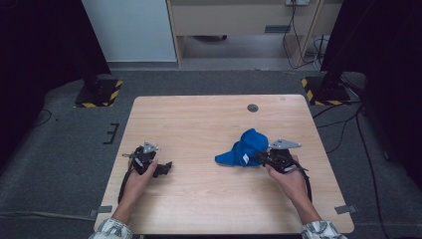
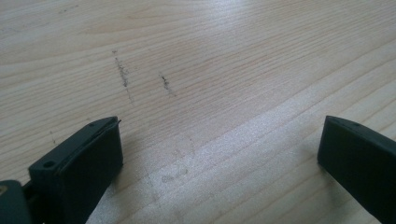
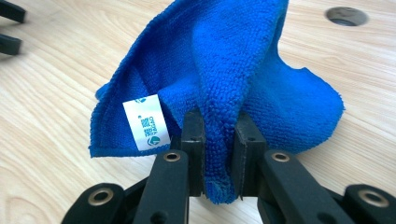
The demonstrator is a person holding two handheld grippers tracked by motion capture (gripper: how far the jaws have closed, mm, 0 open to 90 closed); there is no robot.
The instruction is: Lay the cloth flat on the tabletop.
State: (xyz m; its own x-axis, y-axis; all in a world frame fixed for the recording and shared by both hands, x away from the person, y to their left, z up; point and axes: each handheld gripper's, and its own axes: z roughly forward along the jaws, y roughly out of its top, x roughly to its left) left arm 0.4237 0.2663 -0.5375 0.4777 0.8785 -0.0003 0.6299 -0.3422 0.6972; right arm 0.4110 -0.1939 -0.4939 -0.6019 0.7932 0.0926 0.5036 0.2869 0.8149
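From the high view, the blue cloth [image 1: 246, 148] sits bunched on the wooden table [image 1: 199, 129] at about four o'clock from the table's centre, with the right gripper [image 1: 263, 158] at its near-right edge. The right gripper view gives what the overhead cannot: a thick fold of the cloth [image 3: 219, 93] is pinched between the two black jaws, which have closed in tight on it, and a white label [image 3: 145, 122] hangs at about nine o'clock of the jaws. That view also catches the round grommet hole [image 3: 346, 15] in the tabletop at about one o'clock.

The left gripper [image 1: 161, 169] lies low at about eight o'clock of the table's centre (well apart from the cloth); in the left gripper view its jaws stand wide apart over bare wood bearing two dark scuff marks [image 2: 122, 74], with nothing between them.

Both forearms come in from the near edge, the right hand [image 1: 288, 177] wrapped round its gripper, which points toward ten o'clock into the cloth. The left hand [image 1: 139, 174] keeps its gripper aimed toward three o'clock.

The cloth rises into a peak, its long axis running roughly from eight o'clock to two o'clock in the high view, its flatter tail spread toward eight.
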